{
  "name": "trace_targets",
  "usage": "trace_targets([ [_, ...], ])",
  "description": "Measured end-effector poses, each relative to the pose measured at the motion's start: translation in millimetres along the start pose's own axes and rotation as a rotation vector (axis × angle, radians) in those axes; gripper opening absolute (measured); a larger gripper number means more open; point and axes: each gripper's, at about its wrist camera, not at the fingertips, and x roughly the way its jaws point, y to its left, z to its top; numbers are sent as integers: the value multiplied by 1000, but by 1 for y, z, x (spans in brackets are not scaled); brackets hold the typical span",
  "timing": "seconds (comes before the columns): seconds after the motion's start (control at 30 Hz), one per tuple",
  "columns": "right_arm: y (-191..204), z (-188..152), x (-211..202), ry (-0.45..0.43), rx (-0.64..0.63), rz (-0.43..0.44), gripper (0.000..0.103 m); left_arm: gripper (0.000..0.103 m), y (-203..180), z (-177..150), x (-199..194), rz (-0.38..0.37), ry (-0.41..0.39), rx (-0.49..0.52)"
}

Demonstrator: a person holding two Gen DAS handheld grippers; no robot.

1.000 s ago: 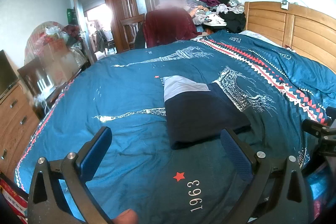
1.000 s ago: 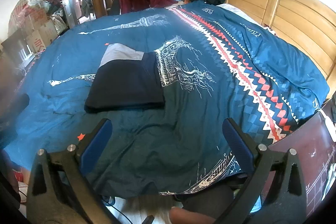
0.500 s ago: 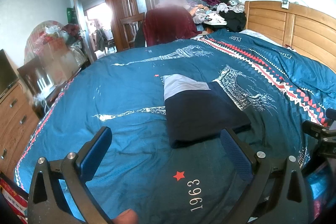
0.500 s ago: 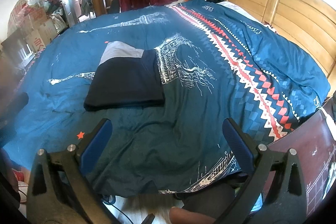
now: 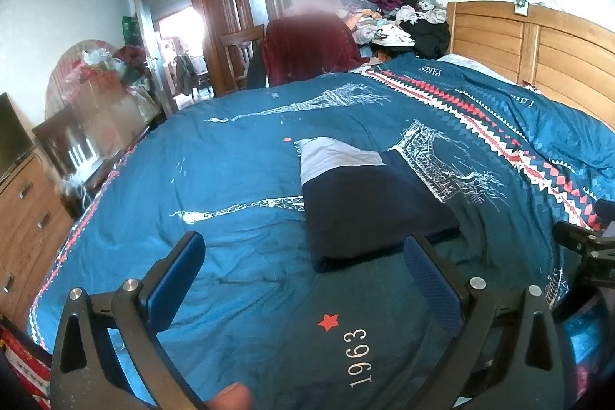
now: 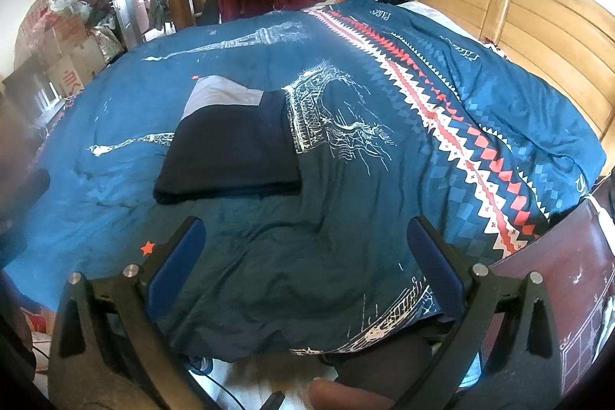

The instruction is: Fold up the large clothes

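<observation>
Left wrist view: left gripper spread wide, empty, above the bedspread; folded dark garment lies untouched. Right gripper likewise wide, empty.

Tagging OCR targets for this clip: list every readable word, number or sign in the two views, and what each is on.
"1963": white print on the blue bedspread, near edge, beside a red star.
"PARIS": white print on the bedspread near the headboard, seen upside down.
Script words along the bedspread's far side: too distorted to read.
Red characters on the cardboard box: not legible.
Folded dark garment: no text visible.
</observation>
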Motion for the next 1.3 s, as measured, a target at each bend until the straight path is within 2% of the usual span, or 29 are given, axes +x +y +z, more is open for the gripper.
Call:
trace_targets([
  [0.9,0,5,0,-3,-6,-3,103,103,0,-1,0,1,0,0],
  [1.3,-2,8,7,9,4,26,103,103,5,-1,4,4,18,0],
])
